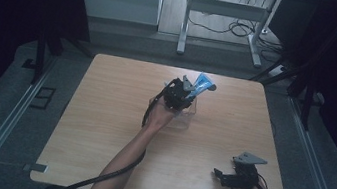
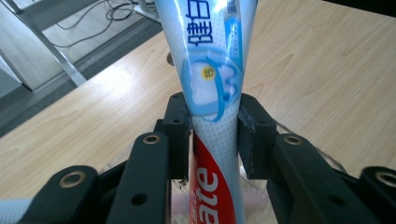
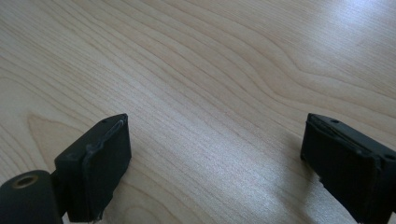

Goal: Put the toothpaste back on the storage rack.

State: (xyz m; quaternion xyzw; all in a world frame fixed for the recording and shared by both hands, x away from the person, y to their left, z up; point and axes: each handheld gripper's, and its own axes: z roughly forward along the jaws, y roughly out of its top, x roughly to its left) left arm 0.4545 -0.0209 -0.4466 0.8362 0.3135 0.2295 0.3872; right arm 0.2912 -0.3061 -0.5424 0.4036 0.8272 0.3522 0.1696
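- The left gripper sits at the far middle of the wooden table, held by the person's left hand with the forearm reaching in from the near edge.
- A toothpaste tube stands between its two black jaws, rising past them and tilting away toward the table's far edge; in the high view the tube's blue end sticks out just beyond the gripper.
- In the left gripper view, the left pad lies against the tube's edge. On the right side the pad stands just beside the tube, and whether it touches cannot be told.
- The jaws are partly apart, about as wide as the tube between them. No firm squeeze shows on the tube.
- The tube's lower end goes down into a clear plastic container that sits directly under the gripper; its rim shows faintly behind the jaws.
- Writing on the tube: white letters "ate" on a red band near the bottom, large blue Chinese characters on the pale upper part, and a tooth emblem in a blue ring with a small yellow dot.
- The right gripper rests at the near right corner of the table, well apart from the tube.
- Its jaws stand wide open with bare wood between them, holding nothing.
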